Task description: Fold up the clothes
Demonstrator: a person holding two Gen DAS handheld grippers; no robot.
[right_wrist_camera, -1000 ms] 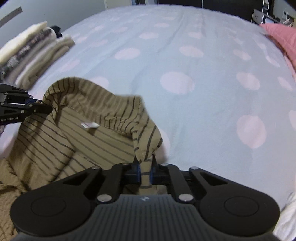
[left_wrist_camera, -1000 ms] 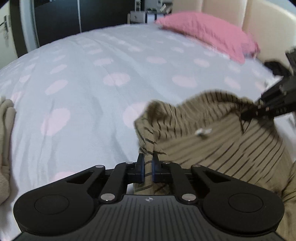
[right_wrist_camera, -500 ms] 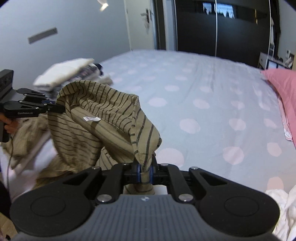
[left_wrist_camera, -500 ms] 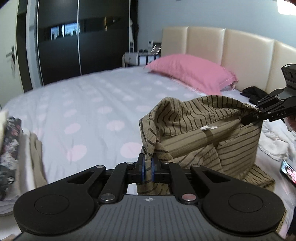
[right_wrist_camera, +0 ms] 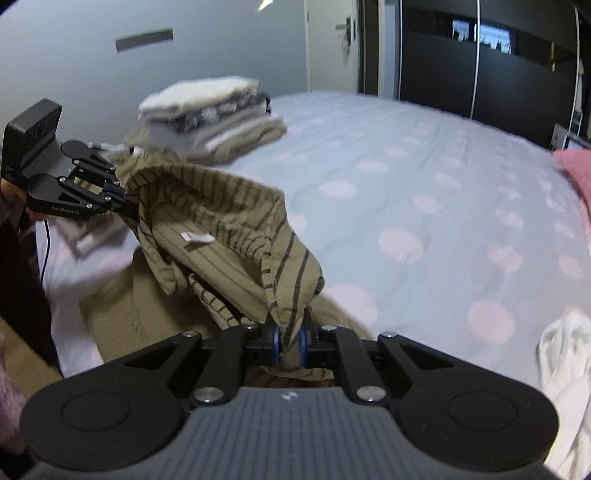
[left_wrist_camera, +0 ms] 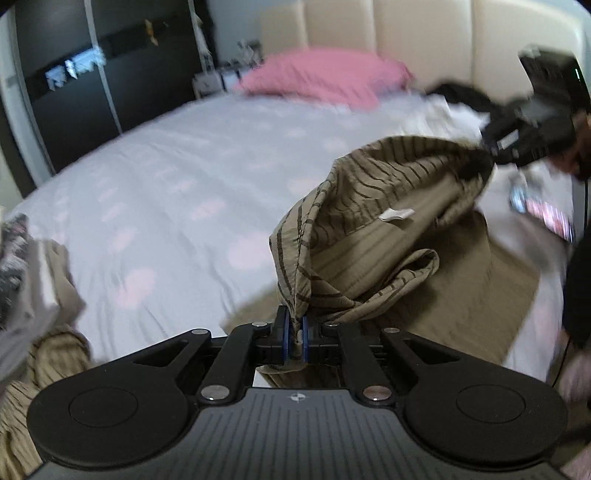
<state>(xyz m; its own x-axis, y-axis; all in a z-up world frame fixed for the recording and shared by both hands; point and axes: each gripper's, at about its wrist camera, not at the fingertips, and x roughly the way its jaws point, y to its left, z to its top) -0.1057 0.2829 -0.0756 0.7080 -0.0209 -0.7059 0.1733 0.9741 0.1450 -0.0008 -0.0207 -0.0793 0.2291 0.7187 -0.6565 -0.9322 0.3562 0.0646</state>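
Striped shirt [left_wrist_camera: 373, 236] clamped in both grippers' fingers, folded stack [right_wrist_camera: 214, 114] and pink pillow [left_wrist_camera: 325, 75] beyond.

Place: a bedroom in a home.
Bed: a wide bed [right_wrist_camera: 424, 192] under a pale sheet with pink dots fills both views.
Headboard: cream padded panels [left_wrist_camera: 436, 40] stand behind a pink pillow [left_wrist_camera: 325, 75].
Wardrobe: dark sliding doors [right_wrist_camera: 480, 70] run along one wall.
Door: a pale door with a lever handle [right_wrist_camera: 345, 27].
Laundry: a stack of folded clothes [right_wrist_camera: 218, 110] lies on the bed's edge.
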